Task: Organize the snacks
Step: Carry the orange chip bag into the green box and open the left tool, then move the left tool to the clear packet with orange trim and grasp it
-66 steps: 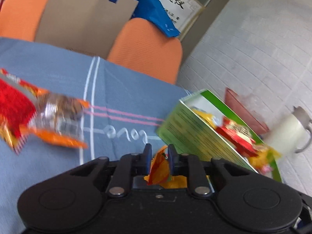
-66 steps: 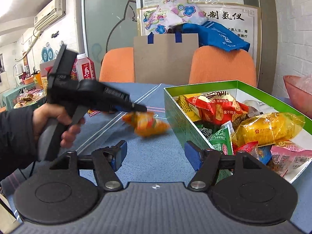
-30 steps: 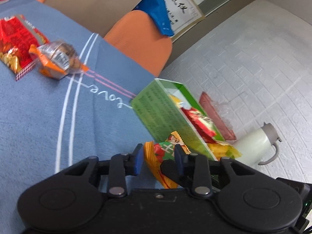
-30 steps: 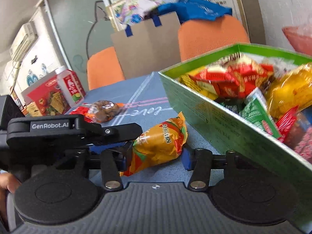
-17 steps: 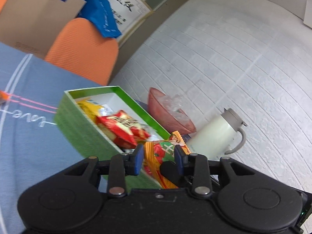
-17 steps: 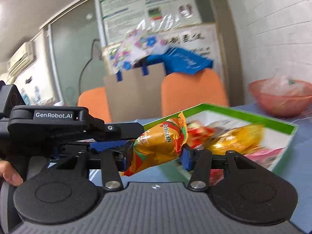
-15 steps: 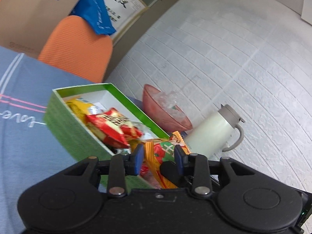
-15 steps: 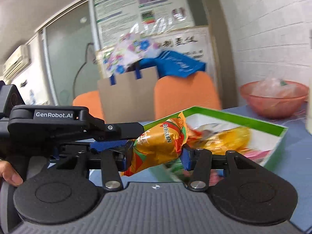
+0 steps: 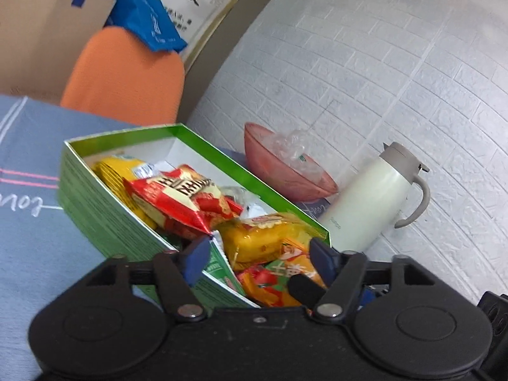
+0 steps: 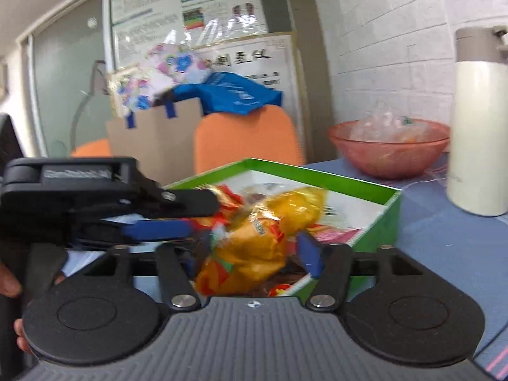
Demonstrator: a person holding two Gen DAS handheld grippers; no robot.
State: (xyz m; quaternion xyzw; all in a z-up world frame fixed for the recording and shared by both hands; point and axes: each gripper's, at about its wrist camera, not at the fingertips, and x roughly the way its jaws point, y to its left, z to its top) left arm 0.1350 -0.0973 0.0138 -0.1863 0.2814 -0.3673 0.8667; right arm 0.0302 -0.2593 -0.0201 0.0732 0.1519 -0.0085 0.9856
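Note:
A green cardboard box full of snack packs stands on the blue tablecloth, with a red pack and a yellow pack on top. My left gripper hangs over the box's near corner and its jaws are opening. An orange snack packet lies loose between them. In the right wrist view the same orange packet is blurred and tilted between the opening jaws of my right gripper, with no pad pressing on it. The left gripper reaches in from the left over the box.
A pink bowl and a white thermos jug stand behind the box by the brick wall. An orange chair with a blue bag and a cardboard sheet stands beyond the table. A hand shows at the left edge of the right wrist view.
Both grippers carried the orange packet from beside the box to over it. Their jaws have now spread, and the packet has come loose and sagged toward the snacks.

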